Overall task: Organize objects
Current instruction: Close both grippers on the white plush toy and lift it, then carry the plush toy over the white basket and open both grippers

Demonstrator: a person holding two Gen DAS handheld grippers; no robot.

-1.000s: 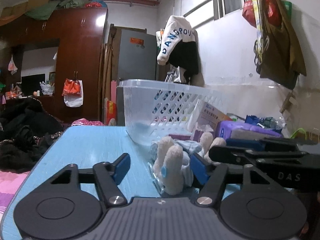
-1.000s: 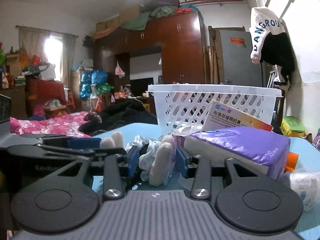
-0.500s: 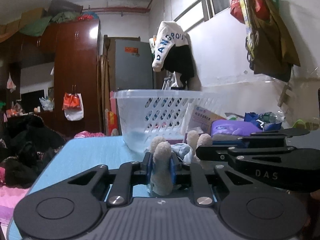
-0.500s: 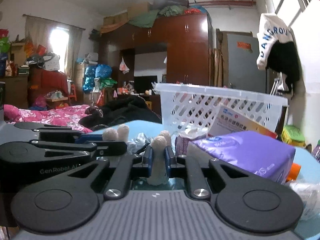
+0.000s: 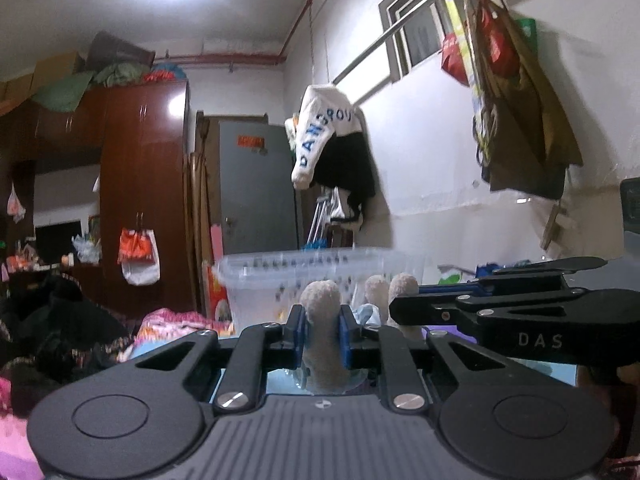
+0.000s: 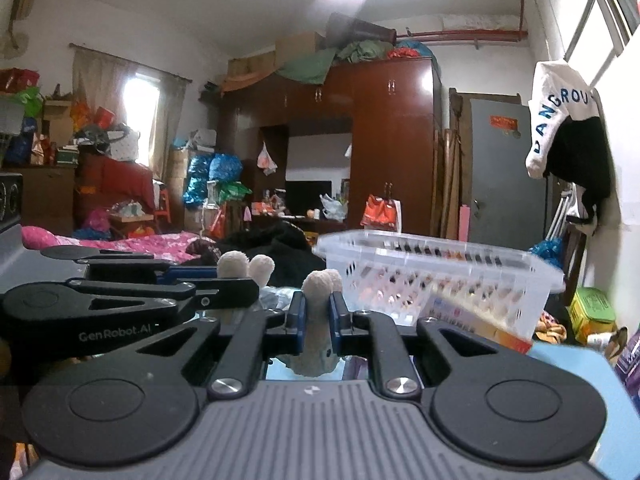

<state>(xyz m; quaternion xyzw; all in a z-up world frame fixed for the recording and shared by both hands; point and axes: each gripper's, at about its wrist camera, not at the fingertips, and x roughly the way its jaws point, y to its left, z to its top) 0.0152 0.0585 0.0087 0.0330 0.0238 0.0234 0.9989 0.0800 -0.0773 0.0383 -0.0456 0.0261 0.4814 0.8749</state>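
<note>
A plush toy (image 5: pixel 320 300) with beige fuzzy limbs and a pale blue body hangs between both grippers, above the blue table. In the left wrist view my left gripper (image 5: pixel 321 336) is shut on one limb, and my right gripper (image 5: pixel 396 306) comes in from the right, clamped on the toy beside two more limbs. In the right wrist view my right gripper (image 6: pixel 316 316) is shut on another limb of the plush toy (image 6: pixel 320 286), with the left gripper (image 6: pixel 250 292) coming in from the left. Beyond the toy stands a clear plastic basket (image 5: pixel 320 268), tilted in the right wrist view (image 6: pixel 440 276).
A medicine box (image 6: pixel 472 320) lies in front of the basket on the blue table (image 6: pixel 580 376). A green tin (image 6: pixel 592 312) sits at the far right by the wall. Bags and clothes hang on the right wall (image 5: pixel 516 92). A bed (image 6: pixel 132 242) lies left.
Both grippers closed on the toy's limbs, then rose together and lifted it off the table. The basket and table now sit lower in both views.
</note>
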